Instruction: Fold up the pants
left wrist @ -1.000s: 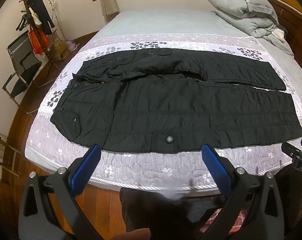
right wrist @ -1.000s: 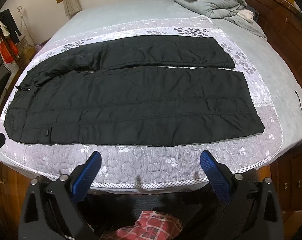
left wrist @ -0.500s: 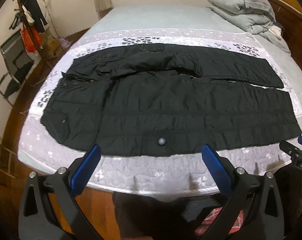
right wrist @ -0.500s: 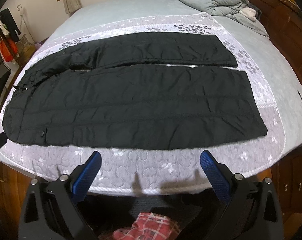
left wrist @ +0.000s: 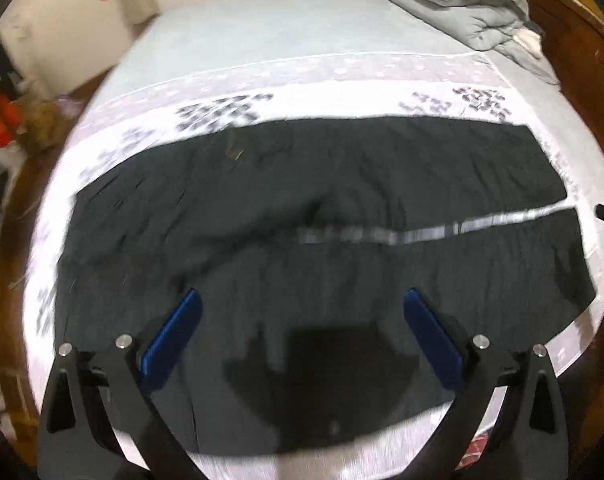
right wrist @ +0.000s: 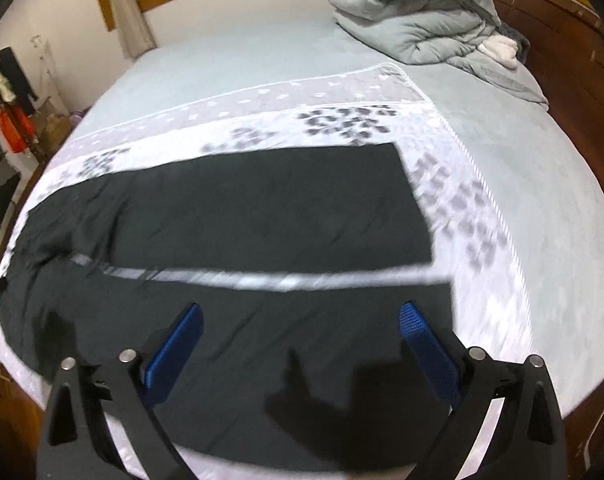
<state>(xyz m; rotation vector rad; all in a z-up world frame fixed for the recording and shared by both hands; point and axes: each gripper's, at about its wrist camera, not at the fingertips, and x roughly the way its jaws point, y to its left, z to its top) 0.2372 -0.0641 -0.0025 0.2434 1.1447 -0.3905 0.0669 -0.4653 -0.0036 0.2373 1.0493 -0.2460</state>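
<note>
Black pants (left wrist: 302,208) (right wrist: 238,216) lie spread flat across the bed, waist to the left and leg ends to the right, with a thin strip of bedcover showing between the two legs. My left gripper (left wrist: 300,332) hovers open over the near leg towards the waist end. My right gripper (right wrist: 300,340) hovers open over the near leg towards the hem end. Nothing is between either pair of blue pads (left wrist: 174,332) (right wrist: 425,344). Both views are motion-blurred.
A white flowered bedcover (right wrist: 461,200) lies under the pants on a pale sheet (right wrist: 262,64). A grey duvet (right wrist: 421,20) is bundled at the far right by the wooden headboard (right wrist: 569,40). A coat stand (right wrist: 6,92) and chair stand left of the bed.
Both grippers have moved forward from the bed's near edge and now hang over the near leg of the pants. The pants have not moved.
</note>
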